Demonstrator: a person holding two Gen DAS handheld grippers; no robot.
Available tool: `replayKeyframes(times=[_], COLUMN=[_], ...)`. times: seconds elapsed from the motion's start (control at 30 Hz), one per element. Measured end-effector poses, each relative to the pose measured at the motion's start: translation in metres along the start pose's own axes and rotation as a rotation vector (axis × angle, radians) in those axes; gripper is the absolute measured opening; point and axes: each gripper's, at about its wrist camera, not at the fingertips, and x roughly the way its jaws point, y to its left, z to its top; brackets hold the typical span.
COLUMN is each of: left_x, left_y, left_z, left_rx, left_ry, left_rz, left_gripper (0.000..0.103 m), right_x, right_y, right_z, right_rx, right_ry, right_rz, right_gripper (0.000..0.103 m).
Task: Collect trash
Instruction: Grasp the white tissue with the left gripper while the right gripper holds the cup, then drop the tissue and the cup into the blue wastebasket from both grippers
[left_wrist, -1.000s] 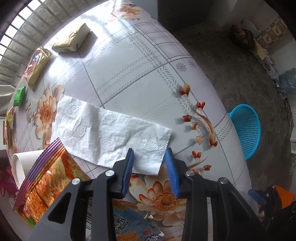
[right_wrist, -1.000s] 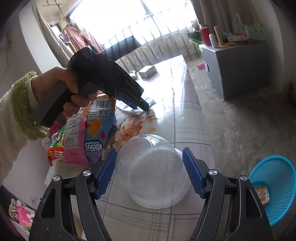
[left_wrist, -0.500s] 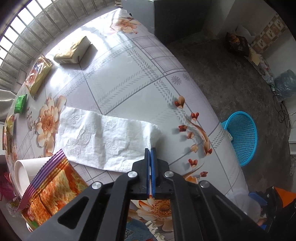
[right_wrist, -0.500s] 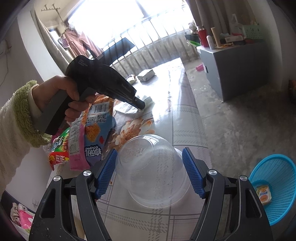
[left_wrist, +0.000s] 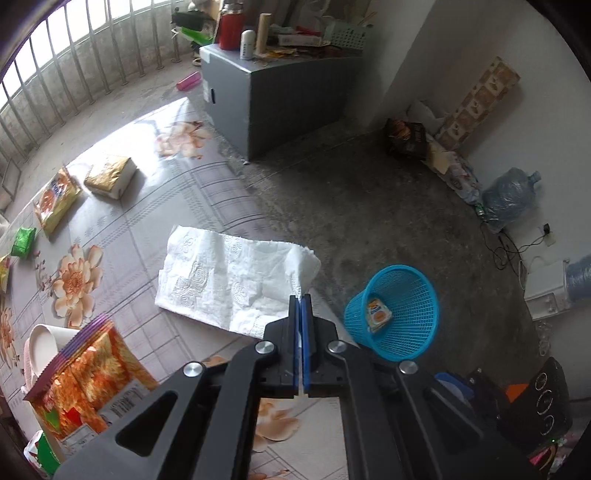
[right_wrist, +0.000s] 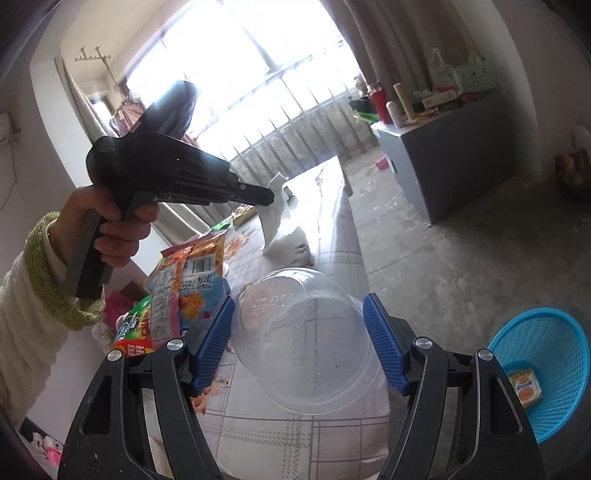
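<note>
My left gripper (left_wrist: 300, 306) pinches the tissue (left_wrist: 229, 277) (only its corner), so I should swing gently toward the basket (left_wrist: 397, 314).

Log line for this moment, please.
left gripper: shut on paper towel, lifting | right gripper: open around clear bowl | blue basket: on floor
</note>
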Motion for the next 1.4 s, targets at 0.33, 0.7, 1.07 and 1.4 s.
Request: replayKeyframes(times=[0.33, 0.7, 1.07, 1.4], left_x=[0.028, 0.153, 0.265, 0.25], left_y=[-0.13, -0.228, -0.241, -0.234], left_z=[-0.007, -0.002, -0.008, -0.011], left_rx=[0.107, 0.167, 0.111, 0.132], left_ry=[0.005, 0.186, 0.288, 0.246], left_rz=[-0.284, -0.38, -0.277, -0.328], left_gripper=[0.001, 0.001, 0.031, 0.054], right_x=[-0.069, -0.087, -0.037, -0.018], right_y=[-0.069, -0.171, -0.265, -0.284], right_z=[-0.025, -0.069, -0.105, -0.115], right_rx=[0.151, 0.376, 0.56, 0.64], right_ry=[-0.057, -0.017, 0.066, 0.112], right_rz=[-0.195, -0.396, -0.468, -0.506], right_gripper=[0.066, 0.066, 0.067, 0.075])
